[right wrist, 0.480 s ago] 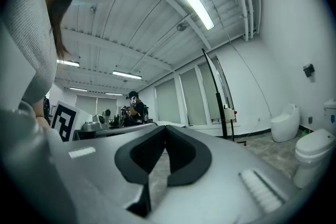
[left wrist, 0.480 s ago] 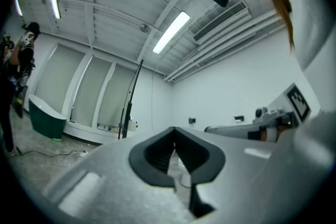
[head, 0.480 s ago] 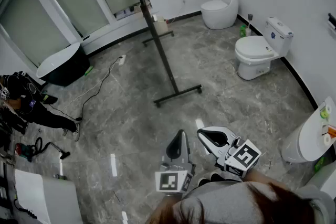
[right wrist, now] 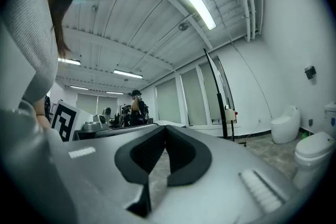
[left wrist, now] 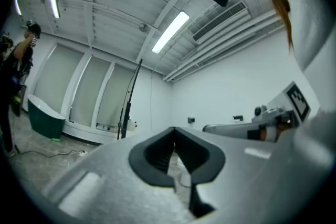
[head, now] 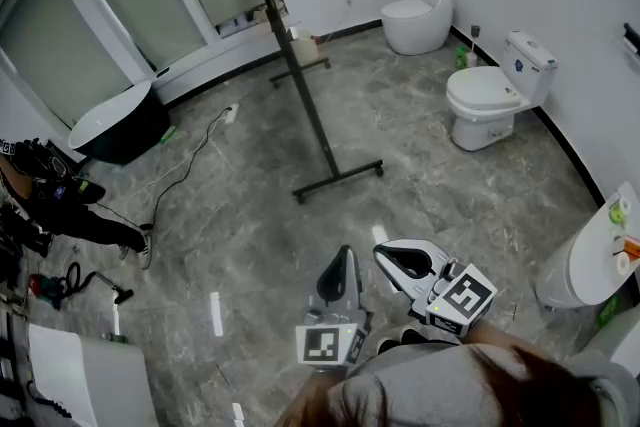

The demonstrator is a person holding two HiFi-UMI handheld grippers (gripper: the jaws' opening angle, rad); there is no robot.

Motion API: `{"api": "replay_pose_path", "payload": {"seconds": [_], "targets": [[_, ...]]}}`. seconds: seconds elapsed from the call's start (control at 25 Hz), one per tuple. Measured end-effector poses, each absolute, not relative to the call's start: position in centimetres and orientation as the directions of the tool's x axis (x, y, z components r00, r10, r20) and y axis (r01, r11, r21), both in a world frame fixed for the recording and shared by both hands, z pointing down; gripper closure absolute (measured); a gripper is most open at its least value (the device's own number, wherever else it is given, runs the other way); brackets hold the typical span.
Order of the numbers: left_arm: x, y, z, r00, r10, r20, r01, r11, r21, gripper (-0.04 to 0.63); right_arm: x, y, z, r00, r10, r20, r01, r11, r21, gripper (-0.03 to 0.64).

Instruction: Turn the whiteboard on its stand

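Standing on grey floor (head: 250,215), whiteboard stand (head: 312,120) (dark), toilet (head: 485,100)

We find only one small change: the person (head: 45,185) in dark clothes at the left edge of the head view has shifted the upper body slightly up the picture. We cannot tell what their arms are doing.

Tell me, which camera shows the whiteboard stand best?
The head view. It looks down on the stand and shows its tall pole and both feet on the floor. The left gripper view shows the stand only as a thin, far line. The right gripper view shows it small, by the windows.
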State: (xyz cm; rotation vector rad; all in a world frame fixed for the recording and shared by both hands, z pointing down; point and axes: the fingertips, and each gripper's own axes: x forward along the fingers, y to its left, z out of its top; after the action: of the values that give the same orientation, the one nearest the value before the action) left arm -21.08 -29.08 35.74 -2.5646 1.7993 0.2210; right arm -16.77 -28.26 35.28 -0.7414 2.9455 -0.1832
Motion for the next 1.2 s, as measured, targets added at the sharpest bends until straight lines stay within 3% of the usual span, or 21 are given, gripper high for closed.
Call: {"api": "replay_pose_path", "payload": {"seconds": [0.72,1.2], "targets": [[-19.6,-30.7,36.4,0.333,-0.936,-0.116,-0.934,-0.344,0.092,0.595,-14.5,-29.9,35.2,-0.857,-0.509,-0.084,-0.496,0.858,-0.134,0.612],[-19.2,-32.6,38.3,0.271,-0.958,-0.093,-0.957,-0.279,0.084,0.595,-13.4,-31.9,37.8,-0.893,-0.446,-0.056,-0.434,0.888,-0.152,0.612]]}}
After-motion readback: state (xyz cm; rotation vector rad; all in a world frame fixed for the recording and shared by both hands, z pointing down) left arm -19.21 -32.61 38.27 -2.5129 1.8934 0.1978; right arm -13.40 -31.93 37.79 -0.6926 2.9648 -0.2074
